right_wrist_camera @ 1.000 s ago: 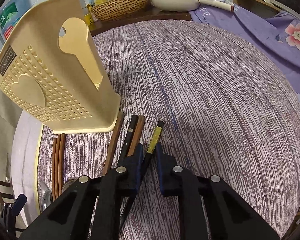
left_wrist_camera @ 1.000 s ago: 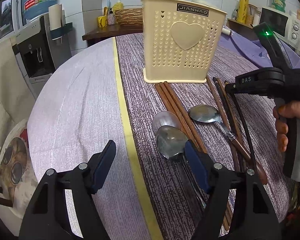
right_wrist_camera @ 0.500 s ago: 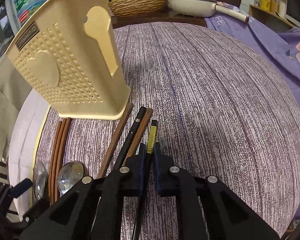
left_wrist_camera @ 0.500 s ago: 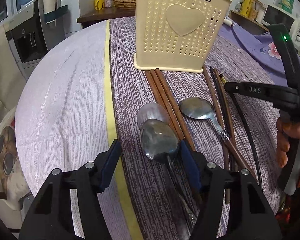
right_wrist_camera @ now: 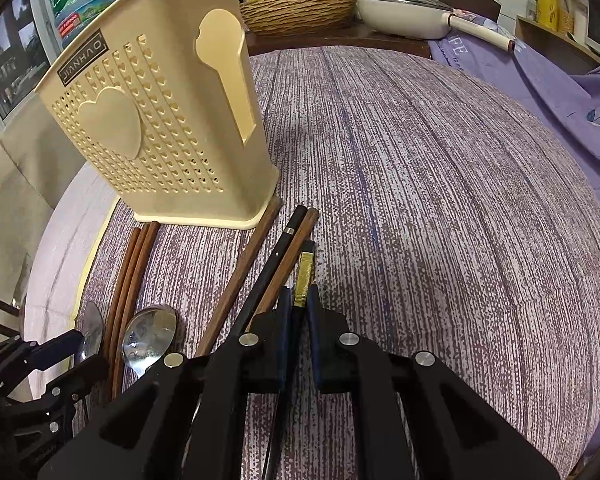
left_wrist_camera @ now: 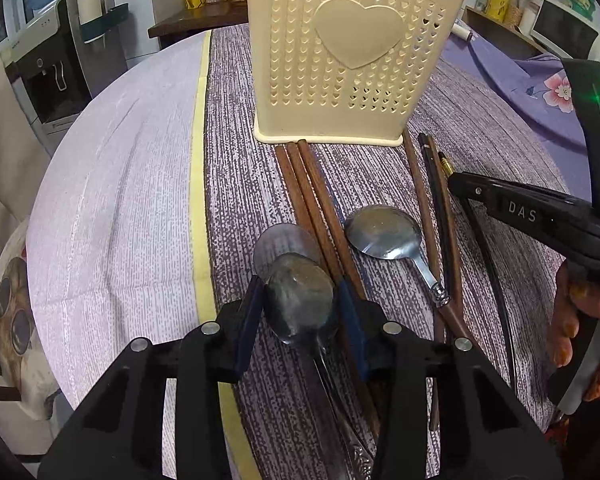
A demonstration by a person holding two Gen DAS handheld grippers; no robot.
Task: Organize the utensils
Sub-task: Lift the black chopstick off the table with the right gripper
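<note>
Closing around a spoon's bowl (left_wrist_camera: pixel 300 300), the left gripper (left_wrist_camera: pixel 300 312) has the spoon between its jaws; the blue pads (left_wrist_camera: pixel 350 312) sit just beside it. Right of it, the right gripper (right_wrist_camera: pixel 300 308) pinches a black chopstick (right_wrist_camera: pixel 305 276). Other chopsticks (left_wrist_camera: pixel 316 208) lie near the holder (left_wrist_camera: pixel 348 52) on the cloth (left_wrist_camera: pixel 112 200).

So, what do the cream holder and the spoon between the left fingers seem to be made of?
Holder: apparently moulded plastic, matt cream, judging by its punched heart holes and raised heart. Spoon: probably steel, a dull grey bowl with soft reflections.
</note>
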